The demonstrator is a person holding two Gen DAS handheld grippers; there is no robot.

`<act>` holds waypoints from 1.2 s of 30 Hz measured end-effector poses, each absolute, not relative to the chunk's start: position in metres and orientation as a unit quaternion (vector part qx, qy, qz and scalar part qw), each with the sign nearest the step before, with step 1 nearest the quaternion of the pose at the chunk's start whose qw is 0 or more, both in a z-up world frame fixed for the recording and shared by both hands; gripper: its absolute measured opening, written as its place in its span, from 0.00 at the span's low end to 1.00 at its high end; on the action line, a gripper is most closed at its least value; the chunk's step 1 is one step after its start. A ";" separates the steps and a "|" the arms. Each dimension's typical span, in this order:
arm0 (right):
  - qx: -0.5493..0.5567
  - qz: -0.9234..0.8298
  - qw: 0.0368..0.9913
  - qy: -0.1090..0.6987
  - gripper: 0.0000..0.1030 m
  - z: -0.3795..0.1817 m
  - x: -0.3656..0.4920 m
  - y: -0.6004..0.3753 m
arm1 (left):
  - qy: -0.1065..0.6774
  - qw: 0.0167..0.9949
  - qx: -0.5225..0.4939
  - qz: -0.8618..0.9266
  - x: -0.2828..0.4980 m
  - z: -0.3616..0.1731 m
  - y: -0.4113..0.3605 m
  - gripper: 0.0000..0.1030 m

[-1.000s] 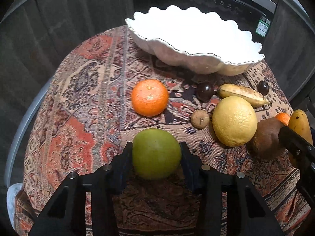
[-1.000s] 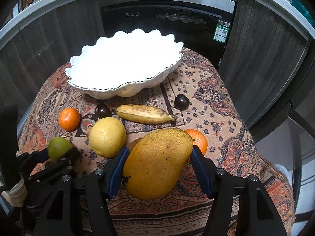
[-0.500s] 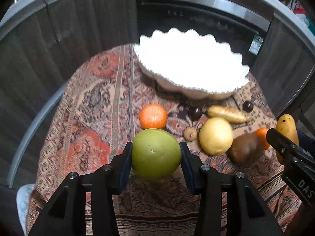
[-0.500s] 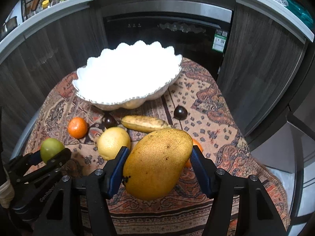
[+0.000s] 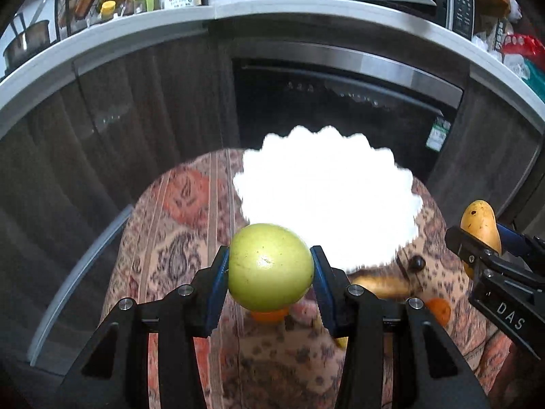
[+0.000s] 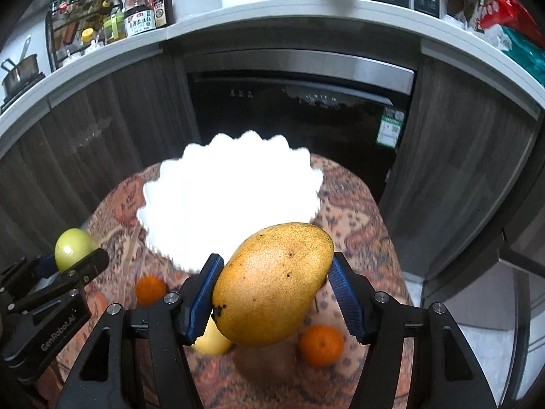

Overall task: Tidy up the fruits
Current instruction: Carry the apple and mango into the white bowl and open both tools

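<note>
Black claws (image 5: 270,269), blue ribbed pads (image 6: 344,298), silver screws

Green apple (image 5: 270,267), yellow-orange mango (image 6: 274,284) w/ dark specks, white bowl (image 6: 231,201), orange tangerine (image 6: 321,345), red-brown paisley cloth (image 5: 180,225).

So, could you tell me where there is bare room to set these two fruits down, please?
The white bowl looks free, though glare hides its inside. Bare cloth lies left of the bowl. It is crowded in front of it: oranges, a banana and a dark round fruit.
</note>
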State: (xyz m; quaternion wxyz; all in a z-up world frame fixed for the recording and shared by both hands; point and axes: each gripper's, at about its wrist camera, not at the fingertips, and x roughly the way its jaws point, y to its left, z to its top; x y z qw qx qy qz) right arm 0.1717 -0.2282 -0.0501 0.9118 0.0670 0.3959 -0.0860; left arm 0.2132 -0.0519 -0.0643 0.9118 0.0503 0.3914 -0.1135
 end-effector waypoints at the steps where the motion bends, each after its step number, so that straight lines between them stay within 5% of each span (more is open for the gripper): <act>1: 0.066 -0.085 0.913 0.393 0.62 -0.049 0.176 -0.229 | 0.389 0.913 0.050 -0.113 0.218 -0.063 -0.053 0.44; 36: 0.061 -0.051 0.885 0.458 0.62 -0.096 0.294 -0.249 | 0.446 0.884 0.042 -0.131 0.323 -0.096 -0.085 0.44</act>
